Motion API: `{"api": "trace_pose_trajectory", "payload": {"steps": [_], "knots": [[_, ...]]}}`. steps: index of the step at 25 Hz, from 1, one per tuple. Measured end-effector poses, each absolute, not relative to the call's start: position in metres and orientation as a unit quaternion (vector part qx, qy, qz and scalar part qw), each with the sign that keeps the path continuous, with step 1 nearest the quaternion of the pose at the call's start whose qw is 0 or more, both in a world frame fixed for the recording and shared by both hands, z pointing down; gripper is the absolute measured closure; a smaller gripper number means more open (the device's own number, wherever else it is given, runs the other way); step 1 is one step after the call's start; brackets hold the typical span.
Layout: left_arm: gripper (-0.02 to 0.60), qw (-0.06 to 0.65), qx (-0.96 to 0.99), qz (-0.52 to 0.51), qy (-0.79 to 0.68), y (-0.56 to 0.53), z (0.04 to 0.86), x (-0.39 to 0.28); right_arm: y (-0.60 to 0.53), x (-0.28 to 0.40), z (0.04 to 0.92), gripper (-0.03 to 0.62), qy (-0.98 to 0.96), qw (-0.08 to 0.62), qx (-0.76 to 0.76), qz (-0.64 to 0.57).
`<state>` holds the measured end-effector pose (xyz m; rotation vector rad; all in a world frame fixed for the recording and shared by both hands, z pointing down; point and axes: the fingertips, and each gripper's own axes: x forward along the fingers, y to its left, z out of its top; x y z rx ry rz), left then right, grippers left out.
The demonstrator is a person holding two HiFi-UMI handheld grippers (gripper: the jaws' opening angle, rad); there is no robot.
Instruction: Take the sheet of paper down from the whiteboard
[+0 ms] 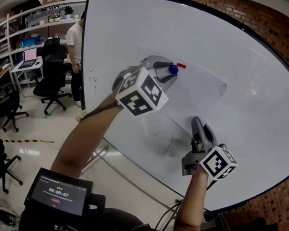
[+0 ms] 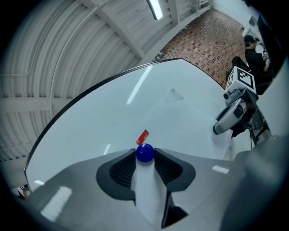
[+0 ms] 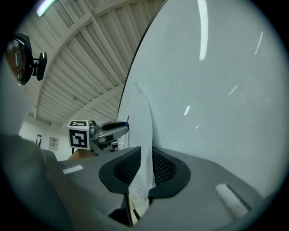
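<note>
A white sheet of paper (image 1: pixel 198 88) hangs on the whiteboard (image 1: pixel 243 54), with a blue ball magnet (image 1: pixel 173 69) and a small red magnet (image 1: pixel 181 66) at its top left corner. My left gripper (image 1: pixel 171 70) is at that corner. In the left gripper view its pads touch both sides of the blue magnet (image 2: pixel 145 153), and the red magnet (image 2: pixel 143 136) lies just beyond. My right gripper (image 1: pixel 196 123) is at the sheet's lower right edge. In the right gripper view it (image 3: pixel 145 155) is pinching a fold of the paper (image 3: pixel 142 122), which stands lifted off the board.
A person in a white shirt (image 1: pixel 73 42) stands left of the board, near black office chairs (image 1: pixel 53 80) and shelves. A small timer screen (image 1: pixel 59 190) sits at the bottom left. A brick wall (image 1: pixel 263 17) borders the board on the right.
</note>
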<state>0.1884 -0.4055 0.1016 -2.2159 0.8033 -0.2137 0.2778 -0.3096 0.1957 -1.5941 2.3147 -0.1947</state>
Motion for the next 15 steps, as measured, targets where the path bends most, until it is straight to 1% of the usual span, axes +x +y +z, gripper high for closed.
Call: {"api": "trace_pose_trajectory", "payload": {"steps": [5,6,7,15], "knots": [[0.457,0.381,-0.866,-0.089,0.311,-0.4051,0.1011,0.1893,-0.3102,0.2803,0.1940,0.522,0.810,0.167,-0.559,-0.065],[0.457,0.381,-0.866,-0.090,0.311,-0.4051,0.1008,0.1891,-0.3110,0.2816,0.1937,0.543,0.808,0.169,-0.561,-0.065],[0.459,0.381,-0.866,-0.090,0.311,-0.4052,0.1006,0.1887,-0.3118,0.2825,0.1937,0.579,0.806,0.171,-0.562,-0.065],[0.459,0.376,-0.869,-0.081,0.312,-0.4041,0.1003,0.1866,-0.3101,0.2822,0.1918,0.582,0.805,0.184,-0.560,-0.065]]}}
